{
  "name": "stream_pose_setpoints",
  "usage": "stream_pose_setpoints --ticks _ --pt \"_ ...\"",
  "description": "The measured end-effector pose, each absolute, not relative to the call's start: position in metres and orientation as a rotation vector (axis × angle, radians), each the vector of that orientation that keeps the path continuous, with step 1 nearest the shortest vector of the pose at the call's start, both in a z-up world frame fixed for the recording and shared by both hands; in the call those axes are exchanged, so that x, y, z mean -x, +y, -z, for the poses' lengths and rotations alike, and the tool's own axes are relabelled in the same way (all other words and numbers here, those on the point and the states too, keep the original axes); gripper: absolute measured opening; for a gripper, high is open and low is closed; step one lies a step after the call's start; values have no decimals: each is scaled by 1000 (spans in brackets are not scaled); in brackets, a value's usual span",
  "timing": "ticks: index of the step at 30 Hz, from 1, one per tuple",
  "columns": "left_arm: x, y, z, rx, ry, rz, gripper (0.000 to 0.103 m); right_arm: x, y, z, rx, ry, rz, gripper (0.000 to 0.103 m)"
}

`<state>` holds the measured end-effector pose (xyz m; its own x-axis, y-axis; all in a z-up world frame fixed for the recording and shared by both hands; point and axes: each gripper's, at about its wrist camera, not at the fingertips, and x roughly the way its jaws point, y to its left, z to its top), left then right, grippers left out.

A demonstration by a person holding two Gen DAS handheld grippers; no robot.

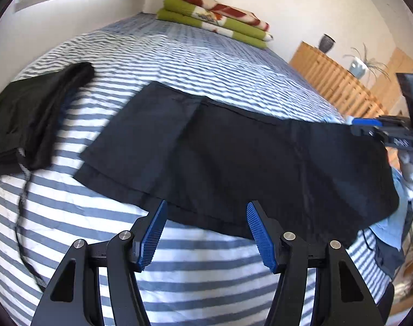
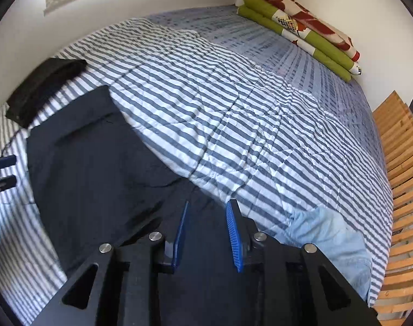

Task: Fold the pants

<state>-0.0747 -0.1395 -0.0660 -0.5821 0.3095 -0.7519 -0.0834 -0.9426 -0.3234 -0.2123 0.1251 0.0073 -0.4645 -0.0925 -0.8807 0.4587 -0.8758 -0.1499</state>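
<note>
Dark navy pants lie flat across the striped bed cover, folded lengthwise, hem end to the left. My left gripper hovers over the pants' near edge, open, with nothing between its blue pads. In the right wrist view the pants run from the left down under my right gripper. Its jaws stand a narrow way apart above the cloth, and no fabric shows pinched between the pads. The right gripper also shows at the pants' right end, and the left gripper at the left edge.
A folded black garment lies on the bed to the left, with a thin cord trailing from it. A light blue garment sits at the bed's right edge. Folded green-and-red blankets lie by the far wall. Wooden slats border the right side.
</note>
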Motion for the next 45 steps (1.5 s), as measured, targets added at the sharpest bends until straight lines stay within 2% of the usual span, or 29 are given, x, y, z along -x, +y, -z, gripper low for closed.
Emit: stream_pose_setpoints --ticks 5,10,17,21,23,24,25,27,29,34,41,43,44,45 --pt "64 -105 70 1330 -393 -2477 65 108 116 -1 -1340 550 2322 40" --pt "52 -71 72 1351 -415 -2423 65 36 84 56 -1315 793 2231 40" --pt "43 -40 85 1404 -569 -2297 65 16 74 98 -1317 964 2228 41" --pt "48 -26 100 1434 -697 -2211 66 13 72 115 -1285 1140 2235 41" --pt "51 -19 105 1438 -766 -2168 67 16 78 113 -1296 1102 2257 36" --pt "52 -16 107 1435 -807 -2145 68 18 81 112 -1311 1095 2274 21" --pt "52 -13 109 1429 -848 -2125 69 21 84 109 -1321 1074 2283 15" --pt "55 -9 112 1415 -931 -2074 74 22 89 101 -1336 993 2293 12" --pt "58 -3 114 1417 -991 -2021 82 25 95 89 -1348 901 2315 10" --pt "69 12 113 1384 -1077 -1962 83 34 113 61 -1353 677 2350 9" --pt "79 30 132 1395 -1192 -1910 83 30 118 62 -1346 613 2315 9" --pt "80 35 136 1394 -1192 -1926 80 34 122 67 -1365 602 2288 9" --pt "81 35 137 1394 -1187 -1943 70 37 124 68 -1385 590 2260 10" --pt "81 35 138 1393 -1184 -1956 65 39 126 68 -1406 578 2225 12"
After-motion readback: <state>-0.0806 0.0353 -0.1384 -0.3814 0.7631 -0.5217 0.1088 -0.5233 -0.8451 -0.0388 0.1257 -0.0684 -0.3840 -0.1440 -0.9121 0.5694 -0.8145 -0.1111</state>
